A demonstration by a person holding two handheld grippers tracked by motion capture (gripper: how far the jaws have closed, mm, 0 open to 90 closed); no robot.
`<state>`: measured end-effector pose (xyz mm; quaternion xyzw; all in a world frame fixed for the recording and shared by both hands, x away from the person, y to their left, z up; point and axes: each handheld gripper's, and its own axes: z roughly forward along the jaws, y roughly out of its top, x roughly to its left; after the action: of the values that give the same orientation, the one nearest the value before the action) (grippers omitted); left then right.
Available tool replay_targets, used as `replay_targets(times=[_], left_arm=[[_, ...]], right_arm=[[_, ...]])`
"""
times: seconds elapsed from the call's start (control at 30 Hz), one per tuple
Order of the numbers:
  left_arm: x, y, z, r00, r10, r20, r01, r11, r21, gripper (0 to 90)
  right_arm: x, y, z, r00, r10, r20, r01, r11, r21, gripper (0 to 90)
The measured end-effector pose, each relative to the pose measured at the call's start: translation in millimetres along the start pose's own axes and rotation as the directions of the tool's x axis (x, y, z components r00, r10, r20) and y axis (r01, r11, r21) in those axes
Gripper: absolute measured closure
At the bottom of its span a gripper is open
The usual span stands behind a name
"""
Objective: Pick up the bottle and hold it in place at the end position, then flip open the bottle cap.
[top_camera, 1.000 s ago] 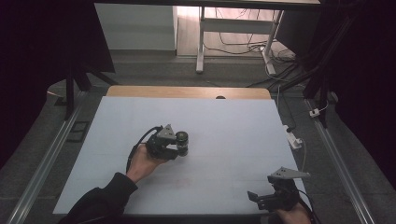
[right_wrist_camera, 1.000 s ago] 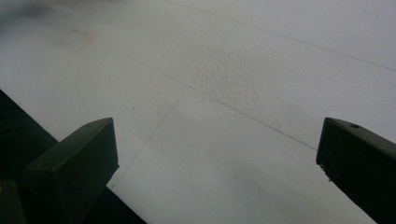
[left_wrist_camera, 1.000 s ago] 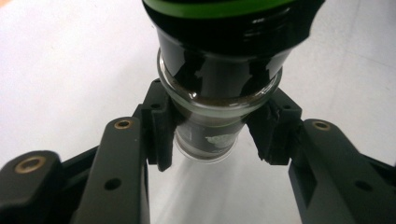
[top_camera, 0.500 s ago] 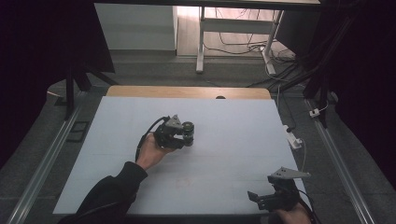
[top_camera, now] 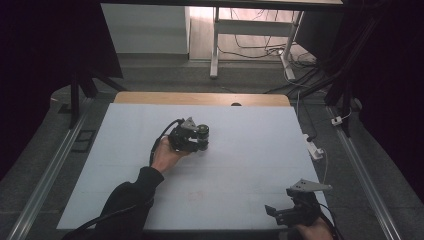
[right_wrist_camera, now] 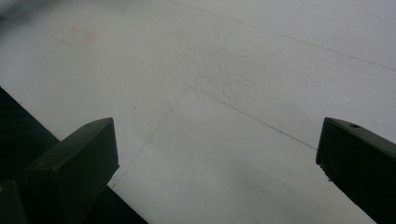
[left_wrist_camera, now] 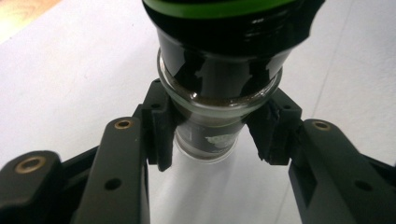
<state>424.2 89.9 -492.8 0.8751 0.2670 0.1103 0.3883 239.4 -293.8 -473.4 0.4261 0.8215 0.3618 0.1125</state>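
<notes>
- A person sits at a white desk (top_camera: 240,165) and holds a two-jaw tool in each hand.
- The left tool (top_camera: 186,138) is out over the middle of the desk, its jaws clamped on a small glass jar (left_wrist_camera: 219,93).
- In the left gripper view the jar has a dark body, a clear glass rim and base, and a green band (left_wrist_camera: 219,7) at the far end. The black pads (left_wrist_camera: 161,123) press on both sides of its narrow glass end.
- In the high view the jar (top_camera: 202,136) lies roughly sideways in the grip, close above the desk or touching it; I cannot tell which.
- The right tool (top_camera: 287,214) is at the near right corner of the desk, well apart from the jar. Its jaws stand wide open with nothing between them, only bare desk beyond.
- Judging progress: the jar is picked up and securely held, so the grasp is done. Setting it down somewhere appears to be what is left, and no target place is marked.
- Hard to make out: the jar's contents, the small pale label on its glass, and its far end, which is cut off at the top of the left gripper view.
- The room around the desk is dark; cables and a frame lie on the floor beyond.
</notes>
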Motion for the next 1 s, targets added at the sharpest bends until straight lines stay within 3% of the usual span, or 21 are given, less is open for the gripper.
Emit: replay_targets(times=[0.3,0.63,1.0], left_arm=[[3.7,-7.9,12.5,0.9999,0.012,-0.008,-0.012,0.9999,0.009,53.6],[3.7,-11.2,15.2,0.9999,0.015,-0.007,-0.015,0.9999,-0.002,53.6],[6.3,-12.0,15.8,0.9999,-0.011,0.005,0.012,0.9999,-0.005,53.6]], right_arm=[[0.1,-0.1,0.0,1.0,-0.001,0.0,0.001,1.0,0.001,0.0],[0.3,-0.4,-0.2,1.0,-0.001,0.001,0.001,1.0,0.001,0.0],[0.4,-0.3,-1.1,1.0,-0.003,-0.004,0.003,1.0,-0.005,0.0]])
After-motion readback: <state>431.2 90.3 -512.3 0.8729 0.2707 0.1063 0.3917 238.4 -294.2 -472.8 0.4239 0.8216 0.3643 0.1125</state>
